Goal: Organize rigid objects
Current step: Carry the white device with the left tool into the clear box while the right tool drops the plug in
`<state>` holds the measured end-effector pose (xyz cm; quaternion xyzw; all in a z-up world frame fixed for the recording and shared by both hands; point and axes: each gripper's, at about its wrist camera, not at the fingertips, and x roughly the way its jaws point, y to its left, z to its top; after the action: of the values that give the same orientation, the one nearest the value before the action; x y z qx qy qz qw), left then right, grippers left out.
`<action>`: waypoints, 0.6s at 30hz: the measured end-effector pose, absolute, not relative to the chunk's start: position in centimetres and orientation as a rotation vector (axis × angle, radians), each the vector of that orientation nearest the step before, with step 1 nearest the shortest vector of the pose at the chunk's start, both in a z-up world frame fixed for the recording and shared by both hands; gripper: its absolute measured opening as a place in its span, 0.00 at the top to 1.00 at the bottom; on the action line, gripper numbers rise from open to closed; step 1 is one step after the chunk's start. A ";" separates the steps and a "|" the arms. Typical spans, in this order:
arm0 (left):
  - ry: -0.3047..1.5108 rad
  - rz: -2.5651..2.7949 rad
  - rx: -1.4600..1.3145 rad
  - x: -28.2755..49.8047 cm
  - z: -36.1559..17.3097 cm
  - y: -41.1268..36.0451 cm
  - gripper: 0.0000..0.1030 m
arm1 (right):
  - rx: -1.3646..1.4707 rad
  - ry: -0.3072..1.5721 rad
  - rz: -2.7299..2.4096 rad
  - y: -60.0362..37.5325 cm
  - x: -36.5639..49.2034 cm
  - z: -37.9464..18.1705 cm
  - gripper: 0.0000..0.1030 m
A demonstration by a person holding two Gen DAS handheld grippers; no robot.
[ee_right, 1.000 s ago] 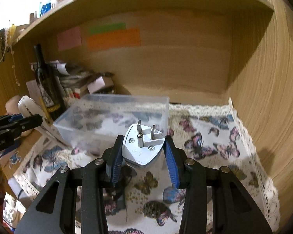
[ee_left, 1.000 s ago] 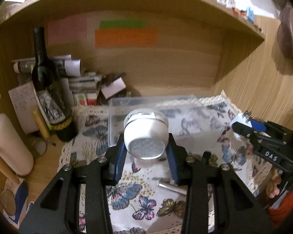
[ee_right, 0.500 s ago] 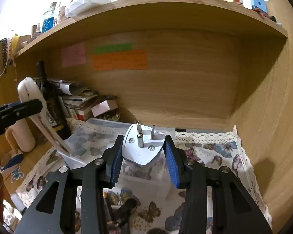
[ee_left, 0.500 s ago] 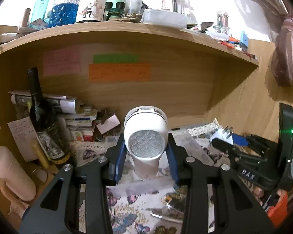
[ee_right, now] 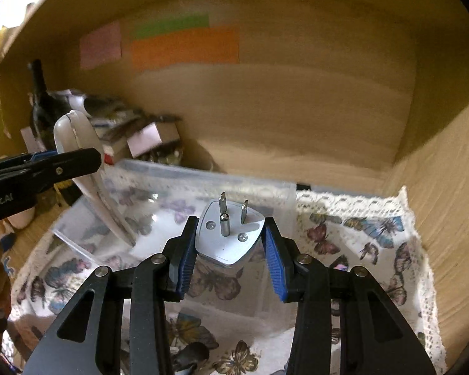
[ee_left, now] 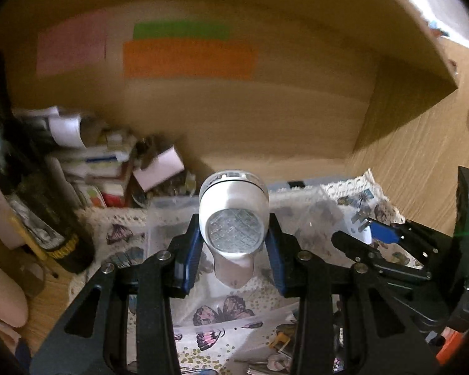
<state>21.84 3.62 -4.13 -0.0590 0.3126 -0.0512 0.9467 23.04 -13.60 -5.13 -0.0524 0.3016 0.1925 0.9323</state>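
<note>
My left gripper (ee_left: 234,243) is shut on a white lint shaver (ee_left: 234,218), its round metal mesh facing the camera, held above a clear plastic box (ee_left: 172,212). My right gripper (ee_right: 228,243) is shut on a white three-prong plug adapter (ee_right: 229,237), prongs pointing forward, above the same clear box (ee_right: 203,184). The right gripper with the adapter also shows at the right of the left wrist view (ee_left: 369,237). The left gripper with the shaver shows at the left of the right wrist view (ee_right: 78,143).
A butterfly-print cloth (ee_right: 359,243) with a lace edge covers the desk. A dark wine bottle (ee_left: 31,193) and stacked papers and boxes (ee_left: 109,168) stand at the back left. Wooden walls close in behind and on the right (ee_right: 447,187). Small items lie near the cloth's front (ee_right: 190,356).
Both grippers have tilted down and moved toward the clear box. The upper shelf with bottles has left the view. Both still hold their objects.
</note>
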 end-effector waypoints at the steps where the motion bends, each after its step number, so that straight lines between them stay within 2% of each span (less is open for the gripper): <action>1: 0.655 -0.111 -0.135 22.3 -4.6 3.8 0.62 | -0.109 0.637 0.393 -13.4 23.5 -5.6 0.64; 18: 0.798 -0.132 -0.194 26.5 -8.4 4.6 0.62 | -0.158 0.751 0.423 -11.0 25.9 -8.8 0.64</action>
<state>26.51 4.55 -8.36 -0.0942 0.3877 -0.0642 0.9147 25.88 -11.02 -8.83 -0.0767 0.3636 0.2049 0.9055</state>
